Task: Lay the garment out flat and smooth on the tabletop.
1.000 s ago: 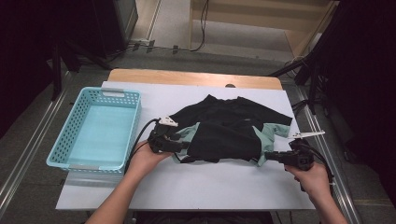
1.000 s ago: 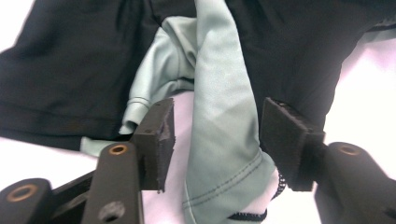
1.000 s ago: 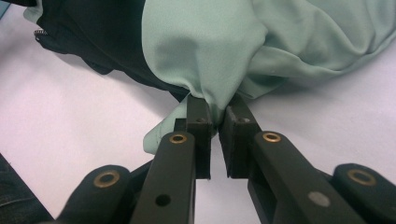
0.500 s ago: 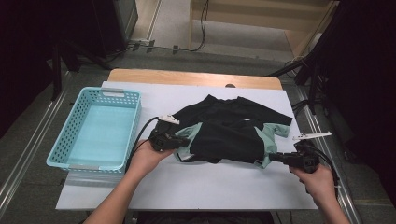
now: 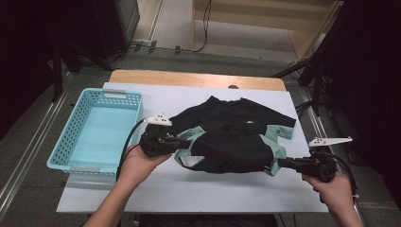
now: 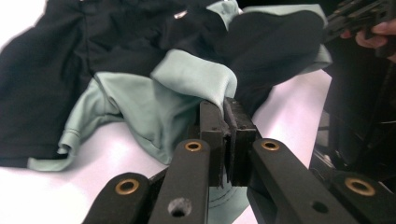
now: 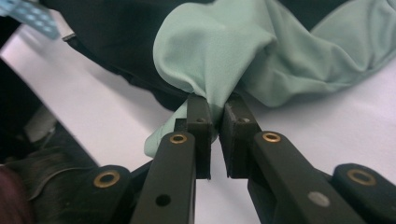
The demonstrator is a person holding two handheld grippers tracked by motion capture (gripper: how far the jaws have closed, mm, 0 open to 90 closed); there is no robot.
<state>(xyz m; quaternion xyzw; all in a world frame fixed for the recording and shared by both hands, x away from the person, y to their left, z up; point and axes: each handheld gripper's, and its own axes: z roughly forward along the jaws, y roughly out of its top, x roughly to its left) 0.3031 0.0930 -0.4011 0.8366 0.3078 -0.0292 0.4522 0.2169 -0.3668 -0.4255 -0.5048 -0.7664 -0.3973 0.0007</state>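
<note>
- Left claw (image 6: 225,122) pinched tight on the mint hem of the black shirt (image 5: 231,142).
- Right claw (image 7: 215,119) likewise clamps the opposite hem.
- Shirt hangs stretched between claws, partly off the worktop (image 5: 198,189), likely for folding.

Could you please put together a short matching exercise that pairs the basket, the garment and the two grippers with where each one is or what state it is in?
Things:
1. basket
2. garment
3. left gripper
4. right gripper

Places or states:
A. shut on the pale green fabric at the garment's right-hand edge in the high view
B. black with pale green trim, near edge raised off the table
C. light blue, on the table's left side with nothing in it
D. shut on the pale green fabric at the garment's left-hand edge in the high view

Pairs: 1-C, 2-B, 3-D, 4-A
</note>
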